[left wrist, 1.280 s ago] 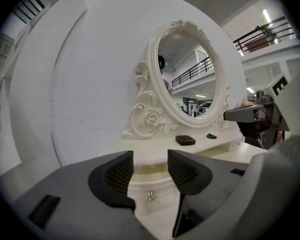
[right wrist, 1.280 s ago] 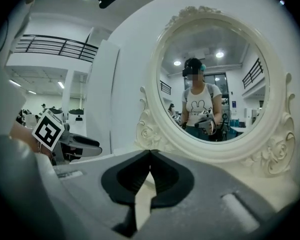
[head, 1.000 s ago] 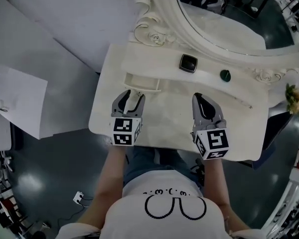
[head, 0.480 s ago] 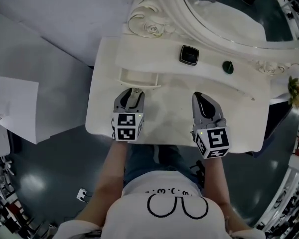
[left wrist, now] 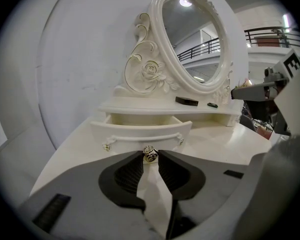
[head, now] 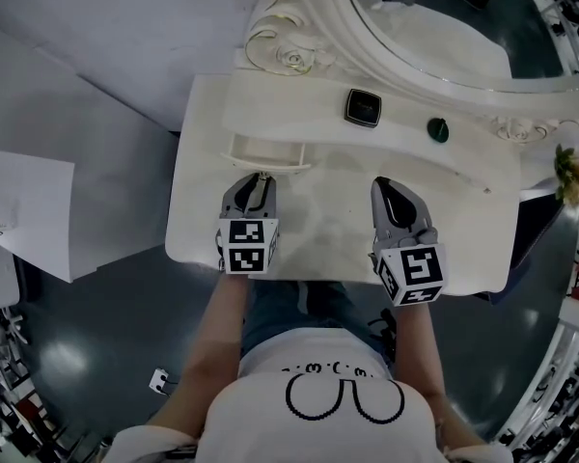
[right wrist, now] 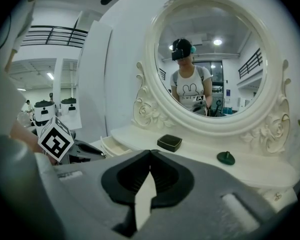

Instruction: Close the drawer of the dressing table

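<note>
The cream dressing table (head: 333, 230) has its small left drawer (head: 266, 152) pulled open; in the left gripper view the drawer (left wrist: 140, 133) is right ahead, with a curved handle across its front. My left gripper (head: 259, 183) sits low on the tabletop just before that drawer. Its jaws have just been closing, and a small silver ring (left wrist: 150, 154) is pinched between their tips. My right gripper (head: 386, 191) rests over the middle right of the tabletop, shut with nothing in it (right wrist: 150, 155).
A black square box (head: 364, 108) and a small dark green knob-like item (head: 438, 130) stand on the raised shelf under the oval mirror (head: 434, 37). Pink flowers (head: 571, 177) are at the right edge. A white sheet (head: 29, 210) lies on the floor at the left.
Both grippers have sunk toward the tabletop, then held still. The left jaws have narrowed around the small ring in front of the drawer.
</note>
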A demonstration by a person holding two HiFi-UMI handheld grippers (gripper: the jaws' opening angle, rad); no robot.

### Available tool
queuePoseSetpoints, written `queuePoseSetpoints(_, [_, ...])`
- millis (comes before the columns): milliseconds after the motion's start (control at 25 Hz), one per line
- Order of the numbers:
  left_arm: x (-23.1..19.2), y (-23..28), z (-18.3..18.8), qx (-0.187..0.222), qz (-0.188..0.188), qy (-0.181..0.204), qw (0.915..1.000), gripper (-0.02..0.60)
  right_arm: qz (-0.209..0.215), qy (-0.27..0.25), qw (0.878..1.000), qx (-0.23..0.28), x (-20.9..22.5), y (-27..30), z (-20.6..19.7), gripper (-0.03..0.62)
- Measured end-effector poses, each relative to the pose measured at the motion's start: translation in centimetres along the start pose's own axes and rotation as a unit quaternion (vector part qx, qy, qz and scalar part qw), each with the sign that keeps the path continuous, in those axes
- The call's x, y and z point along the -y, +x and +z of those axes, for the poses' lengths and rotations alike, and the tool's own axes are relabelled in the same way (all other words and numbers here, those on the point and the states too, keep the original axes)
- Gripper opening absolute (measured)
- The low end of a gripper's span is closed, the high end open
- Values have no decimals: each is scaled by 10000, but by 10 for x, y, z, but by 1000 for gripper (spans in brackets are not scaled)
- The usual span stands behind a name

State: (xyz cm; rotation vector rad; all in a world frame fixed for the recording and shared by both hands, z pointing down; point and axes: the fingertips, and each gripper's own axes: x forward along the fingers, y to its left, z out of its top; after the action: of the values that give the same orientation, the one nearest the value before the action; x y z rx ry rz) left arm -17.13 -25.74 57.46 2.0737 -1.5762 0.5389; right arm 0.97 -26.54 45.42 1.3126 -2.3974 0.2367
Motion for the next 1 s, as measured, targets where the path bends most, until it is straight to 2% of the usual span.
queuePoseSetpoints(1000, [-8, 32, 23, -10, 9, -106, 9999, 94, -150, -69, 9998, -88, 10, -9, 2, 0])
